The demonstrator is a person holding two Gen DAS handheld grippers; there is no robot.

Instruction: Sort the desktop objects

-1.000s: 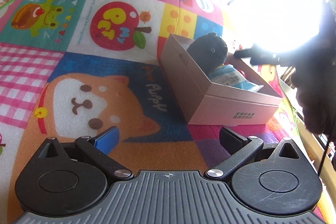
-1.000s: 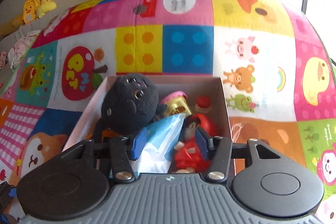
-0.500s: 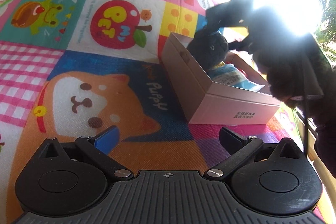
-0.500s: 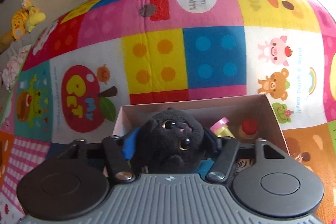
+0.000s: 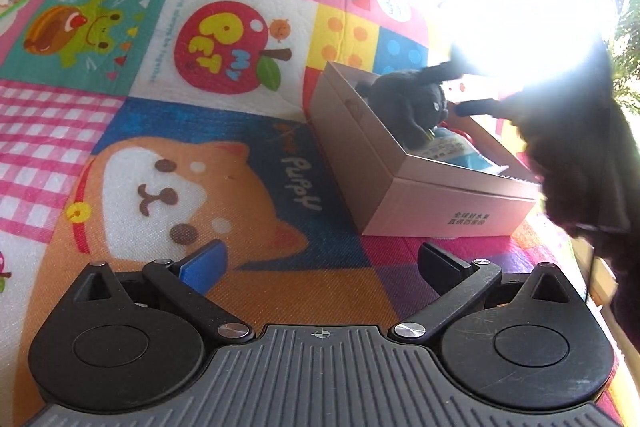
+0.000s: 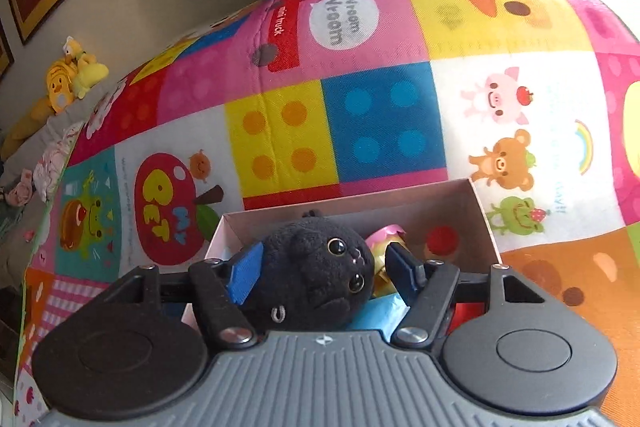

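Note:
An open pale cardboard box (image 5: 420, 203) lies on the colourful play mat. Inside it a black plush cat (image 5: 404, 107) leans over a blue packet (image 5: 452, 151). In the right wrist view the plush cat (image 6: 316, 275) sits between the fingers of my right gripper (image 6: 324, 265), whose jaws are opening. The blue left pad (image 6: 244, 271) touches its fur, while the right pad stands a little apart from it. Small pink-and-gold (image 6: 386, 239) and red toys (image 6: 442, 239) lie behind it. My left gripper (image 5: 320, 259) hovers open over the mat, short of the box, with nothing in it.
A person's dark sleeve (image 5: 580, 147) reaches over the box from the right, under strong window glare. Yellow plush toys (image 6: 68, 83) sit on a grey ledge at the far left. Framed pictures hang on the wall behind. The mat (image 5: 160, 167) left of the box is bare.
The right gripper shifted from over the blue packet and red figure onto the black plush cat, then its jaws widened around it. The plush now tilts sideways. The left gripper stayed still.

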